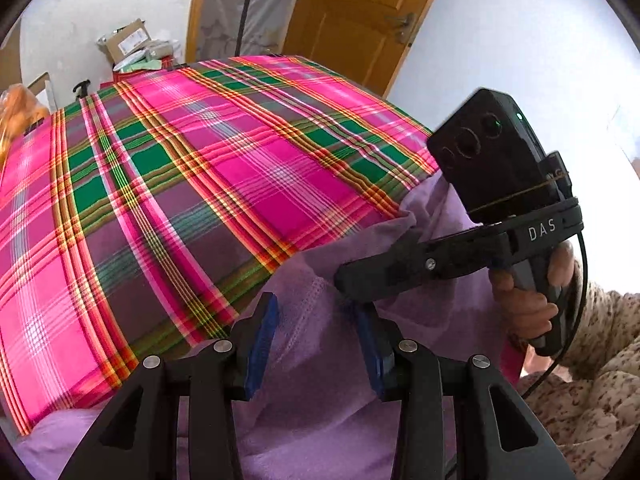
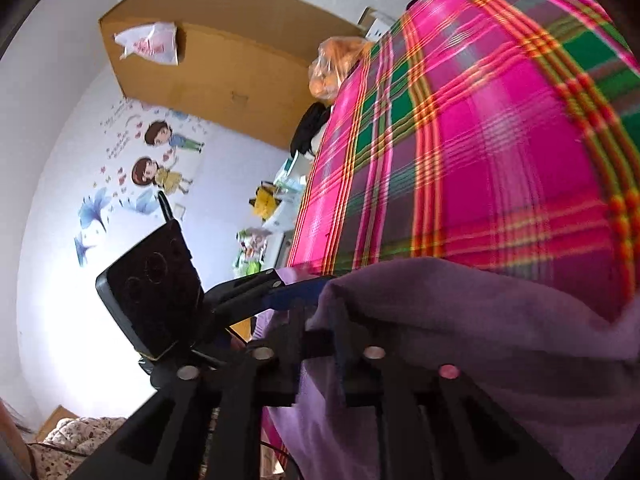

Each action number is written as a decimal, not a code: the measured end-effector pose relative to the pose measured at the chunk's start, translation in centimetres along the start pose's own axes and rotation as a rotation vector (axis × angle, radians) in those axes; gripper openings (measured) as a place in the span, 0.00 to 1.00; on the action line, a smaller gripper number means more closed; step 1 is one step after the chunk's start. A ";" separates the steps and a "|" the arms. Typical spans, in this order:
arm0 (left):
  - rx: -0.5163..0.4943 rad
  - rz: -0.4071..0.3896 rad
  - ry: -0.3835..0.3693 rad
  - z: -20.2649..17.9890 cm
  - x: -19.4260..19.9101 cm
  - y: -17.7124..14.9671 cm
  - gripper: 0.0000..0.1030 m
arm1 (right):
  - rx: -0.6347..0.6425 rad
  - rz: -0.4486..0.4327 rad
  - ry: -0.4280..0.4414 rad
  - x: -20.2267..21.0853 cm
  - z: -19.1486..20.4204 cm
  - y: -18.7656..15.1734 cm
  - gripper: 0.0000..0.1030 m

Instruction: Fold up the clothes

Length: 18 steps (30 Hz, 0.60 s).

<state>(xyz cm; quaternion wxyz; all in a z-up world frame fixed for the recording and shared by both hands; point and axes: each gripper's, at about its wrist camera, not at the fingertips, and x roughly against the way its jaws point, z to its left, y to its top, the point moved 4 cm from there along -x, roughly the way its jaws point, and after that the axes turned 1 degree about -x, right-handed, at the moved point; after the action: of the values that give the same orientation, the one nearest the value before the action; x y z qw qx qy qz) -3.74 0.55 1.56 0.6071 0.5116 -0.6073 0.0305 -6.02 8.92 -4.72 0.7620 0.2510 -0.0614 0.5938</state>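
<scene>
a pink, green and purple plaid bedspread covers the bed, a lilac garment bunched at its near edge. the left wrist view alone shows the left gripper spread, blue pads astride the cloth, and a hand holding the right gripper on the fabric. the right wrist view alone shows cartoon wall stickers, a cardboard box, and the right gripper's jaws narrowly parted around a fold; whether they pinch it i cannot tell.

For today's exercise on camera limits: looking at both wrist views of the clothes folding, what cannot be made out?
- Right wrist view: the right gripper fingertips are buried under the purple garment; grip unclear.
- Left wrist view: the garment's full shape is cut off by the lower edge and the left gripper.
- Right wrist view: the plaid bedspread is motion-blurred.
- Left wrist view: the cardboard box label is too small.
</scene>
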 end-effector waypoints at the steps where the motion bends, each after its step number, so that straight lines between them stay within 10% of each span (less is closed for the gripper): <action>1: -0.003 0.002 0.003 -0.1 0.0 0.0 0.41 | 0.009 0.013 -0.008 -0.4 0.1 0.1 0.18; 18: -0.039 -0.047 0.005 -0.7 0.3 0.5 0.36 | 0.095 0.079 0.053 -1.4 2.5 1.2 0.04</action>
<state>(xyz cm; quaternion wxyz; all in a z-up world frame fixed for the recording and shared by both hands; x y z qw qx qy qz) -3.46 1.07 2.25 0.6191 0.5137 -0.5939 0.0054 -7.02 6.74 -2.71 0.7265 0.2683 -0.0228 0.6322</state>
